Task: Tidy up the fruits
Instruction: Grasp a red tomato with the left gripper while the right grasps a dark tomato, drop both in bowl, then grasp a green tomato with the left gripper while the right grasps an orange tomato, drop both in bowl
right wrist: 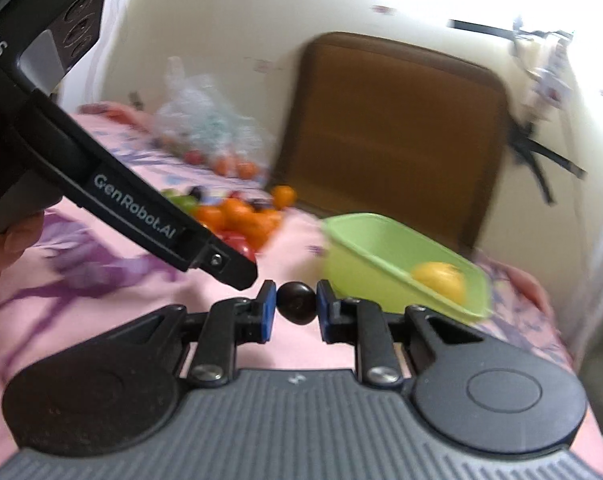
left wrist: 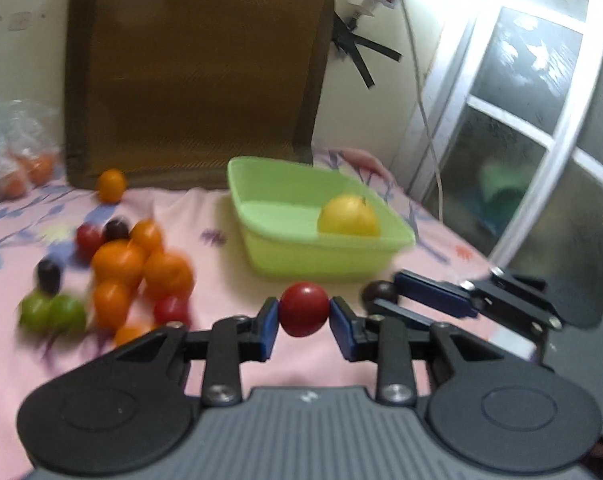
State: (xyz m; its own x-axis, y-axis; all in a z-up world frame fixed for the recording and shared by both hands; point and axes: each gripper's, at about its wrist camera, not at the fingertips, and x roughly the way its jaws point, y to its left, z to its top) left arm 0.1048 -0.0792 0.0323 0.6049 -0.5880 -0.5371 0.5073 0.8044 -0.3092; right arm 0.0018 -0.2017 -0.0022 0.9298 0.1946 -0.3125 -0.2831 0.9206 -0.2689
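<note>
My left gripper [left wrist: 304,316] is shut on a small red fruit [left wrist: 304,309], held above the pink sheet just in front of the green basin [left wrist: 261,208]. A yellow fruit [left wrist: 347,216] lies inside that basin. My right gripper [right wrist: 296,304] is shut on a dark round fruit [right wrist: 296,302]; it also shows at the right of the left wrist view, with the dark fruit [left wrist: 378,293] at its tips. The green basin [right wrist: 365,240] with the yellow fruit [right wrist: 439,278] sits to the right of it. A pile of orange, red, green and dark fruits [left wrist: 133,272] lies at the left.
A brown cushion [left wrist: 197,72] leans on the wall behind the basin. A clear plastic bag with more fruit [left wrist: 13,152] sits at the far left. A window frame [left wrist: 541,120] and a hanging cable [left wrist: 421,92] stand on the right. The left gripper's body [right wrist: 113,200] crosses the right wrist view.
</note>
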